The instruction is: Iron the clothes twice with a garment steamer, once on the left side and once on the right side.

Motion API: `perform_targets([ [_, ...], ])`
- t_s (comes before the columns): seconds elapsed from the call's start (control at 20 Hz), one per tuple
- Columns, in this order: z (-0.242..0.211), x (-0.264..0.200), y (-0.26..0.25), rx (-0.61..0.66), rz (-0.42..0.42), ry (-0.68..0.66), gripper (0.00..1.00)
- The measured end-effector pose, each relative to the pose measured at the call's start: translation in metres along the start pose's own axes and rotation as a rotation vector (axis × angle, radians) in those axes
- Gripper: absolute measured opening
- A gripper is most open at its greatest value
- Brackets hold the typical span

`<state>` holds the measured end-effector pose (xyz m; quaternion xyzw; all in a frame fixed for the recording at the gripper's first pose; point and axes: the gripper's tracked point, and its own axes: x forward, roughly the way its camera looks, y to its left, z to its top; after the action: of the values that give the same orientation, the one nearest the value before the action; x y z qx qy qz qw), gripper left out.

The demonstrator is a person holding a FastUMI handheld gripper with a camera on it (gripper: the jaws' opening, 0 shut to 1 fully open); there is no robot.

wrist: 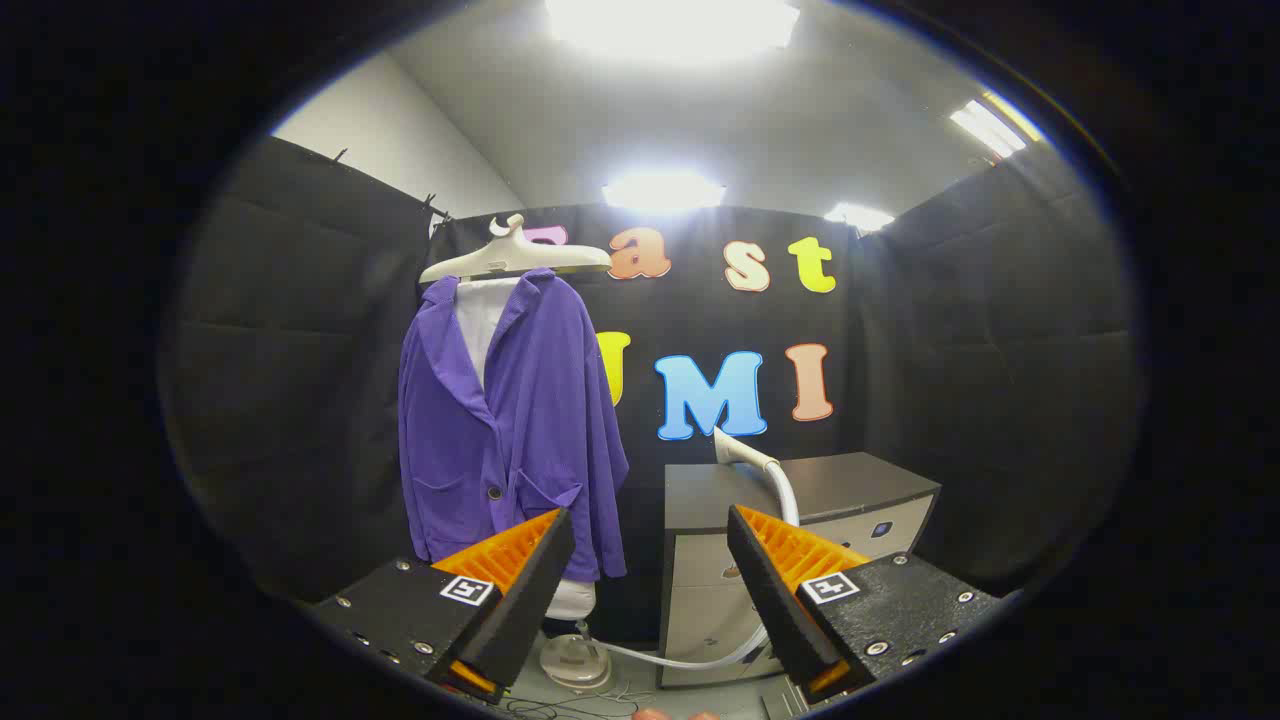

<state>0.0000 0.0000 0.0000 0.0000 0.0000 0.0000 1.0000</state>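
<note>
- Beyond the fingers, to their left, a purple jacket [515,430] hangs on a pale hanger [512,258] against the black booth wall, over a white form visible at the collar and below the hem.
- Ahead and to the right of the jacket stands a low cabinet [800,520] with a dark top and pale drawer fronts.
- On that top rests the steamer head [742,452]; its white hose [690,655] curves down the cabinet front and runs along the floor to a pale round base [575,660] below the jacket.
- The gripper [650,570] is spread wide with nothing between its 2 fingers; the steamer head sits beyond them, nearer the right finger, well apart from both.
- My reading: neither of the 2 passes has begun, since the tool is not yet in hand.
- Risk 1: the head lies at the rear of the cabinet top, angled; a grasp taken too near the hose end could let it swing or slip out of the fingers.
- Risk 2: the hose trails slack across the floor, so lifting the head toward the jacket could drag it taut or snag it on the cabinet corner.
- Risk 3: the jacket hangs free, so a hard push with the head could swing it aside or twist it on the hanger, leaving 1 side poorly covered.
- Risk 4: thin cables [560,708] lie on the floor near the base and may catch the hose.
</note>
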Motion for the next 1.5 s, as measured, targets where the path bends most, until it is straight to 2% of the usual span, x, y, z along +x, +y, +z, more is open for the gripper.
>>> perform_targets([
  [0.9,0.012,0.015,-0.012,0.033,-0.018,-0.007,0.95],
  [1.25,0.012,0.036,-0.018,0.019,-0.018,0.028,0.95],
  [1.5,0.007,0.073,-0.049,0.043,-0.056,0.04,0.95],
])
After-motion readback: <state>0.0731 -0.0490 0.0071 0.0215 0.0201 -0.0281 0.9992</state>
